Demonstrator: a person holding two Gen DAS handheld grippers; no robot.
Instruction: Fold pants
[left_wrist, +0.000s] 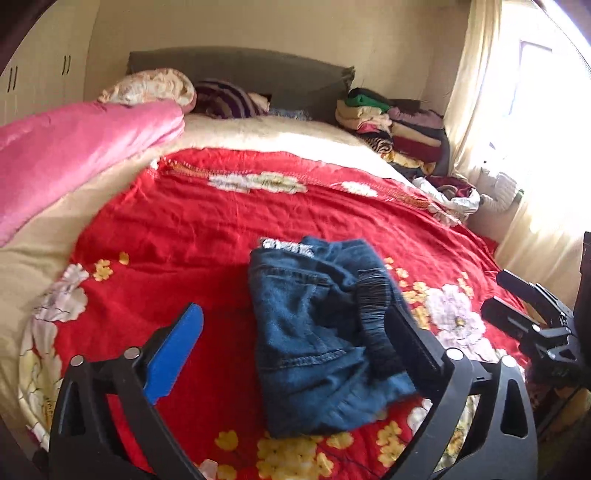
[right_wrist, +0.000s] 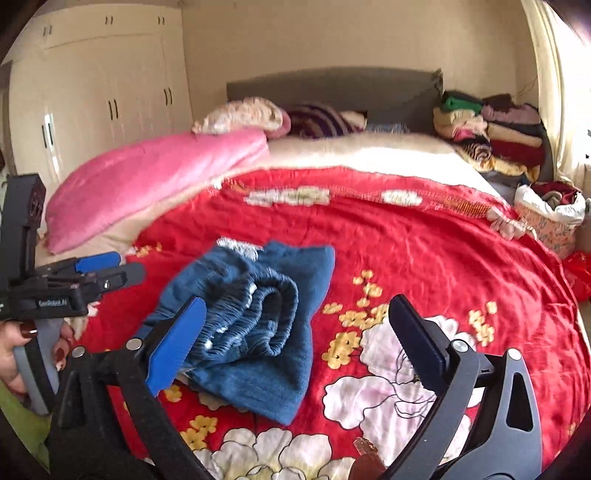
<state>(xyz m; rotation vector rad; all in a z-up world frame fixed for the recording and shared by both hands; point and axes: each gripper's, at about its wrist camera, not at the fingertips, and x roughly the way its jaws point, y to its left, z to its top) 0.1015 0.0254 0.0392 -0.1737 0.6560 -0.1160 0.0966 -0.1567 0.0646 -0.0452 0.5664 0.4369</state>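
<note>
The blue denim pants (left_wrist: 317, 332) lie folded in a compact bundle on the red floral bedspread (left_wrist: 177, 221), elastic waistband on top. My left gripper (left_wrist: 291, 325) is open, hovering just over the bundle, holding nothing. My right gripper (right_wrist: 295, 321) is open, its blue finger at the near left edge of the pants (right_wrist: 251, 317). Each gripper also shows in the other's view: the right gripper (left_wrist: 517, 306) right of the pants, and the left gripper (right_wrist: 118, 266) left of them.
A pink quilt (left_wrist: 66, 155) lies along the left of the bed, pillows at the headboard (left_wrist: 229, 66). A stack of folded clothes (left_wrist: 399, 125) sits at the far right corner. Wardrobe doors (right_wrist: 103, 96) stand far left; a curtained window (left_wrist: 517, 110) is on the right.
</note>
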